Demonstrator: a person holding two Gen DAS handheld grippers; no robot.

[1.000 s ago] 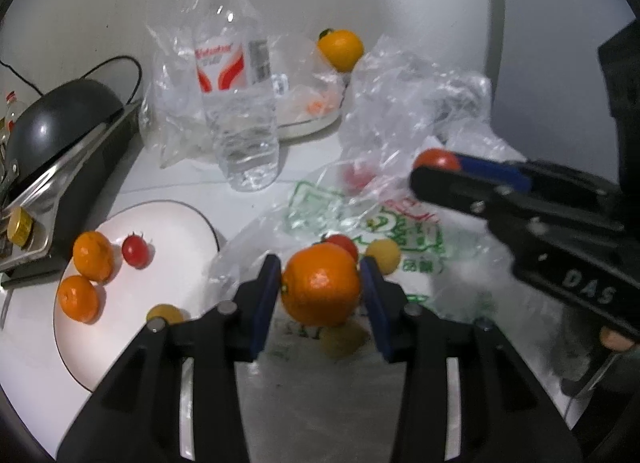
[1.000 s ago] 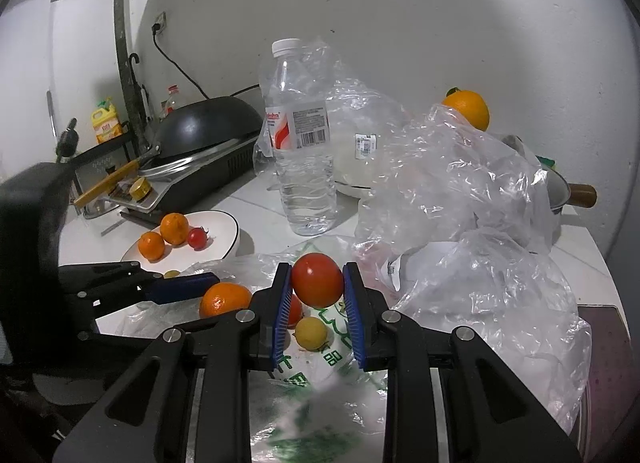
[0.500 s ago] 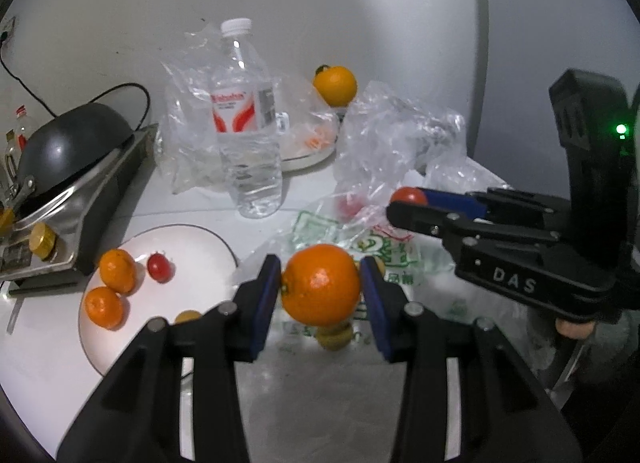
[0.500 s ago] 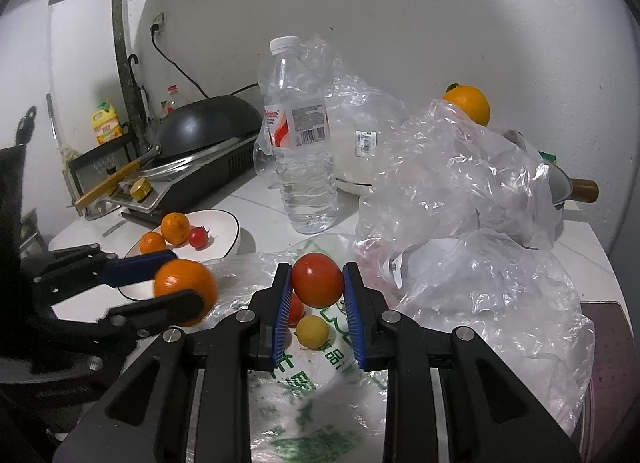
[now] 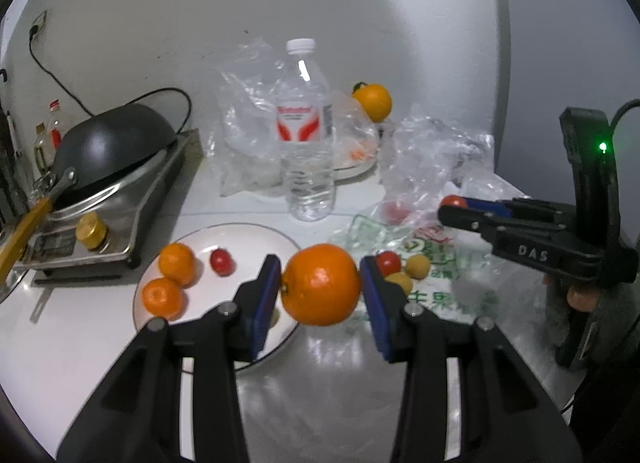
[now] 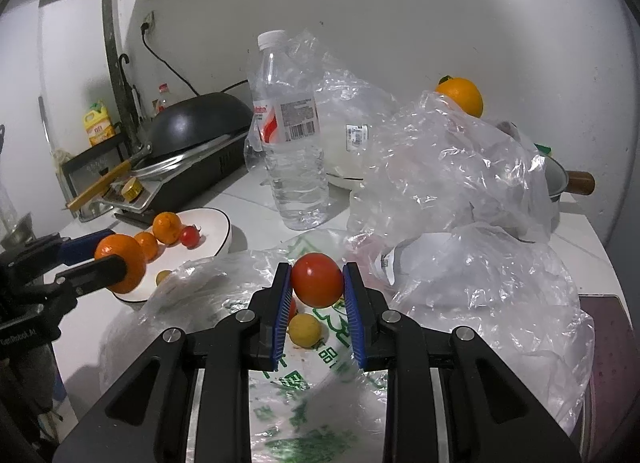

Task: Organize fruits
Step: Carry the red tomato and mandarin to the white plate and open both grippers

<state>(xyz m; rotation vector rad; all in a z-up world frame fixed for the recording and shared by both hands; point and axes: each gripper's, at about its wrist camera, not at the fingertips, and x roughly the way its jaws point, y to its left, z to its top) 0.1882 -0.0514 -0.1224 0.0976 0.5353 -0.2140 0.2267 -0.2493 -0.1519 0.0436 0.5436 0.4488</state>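
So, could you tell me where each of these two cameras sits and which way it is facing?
Left wrist: sits on the left gripper, looking forward along its fingers at the orange they clamp; beyond lie the white plate, water bottle and right gripper.
Right wrist: sits on the right gripper, looking along its fingers at the tomato they clamp, over the printed plastic bag; the left gripper shows at left.
Shared: plate, bottle, wok, both grippers and their fruit.
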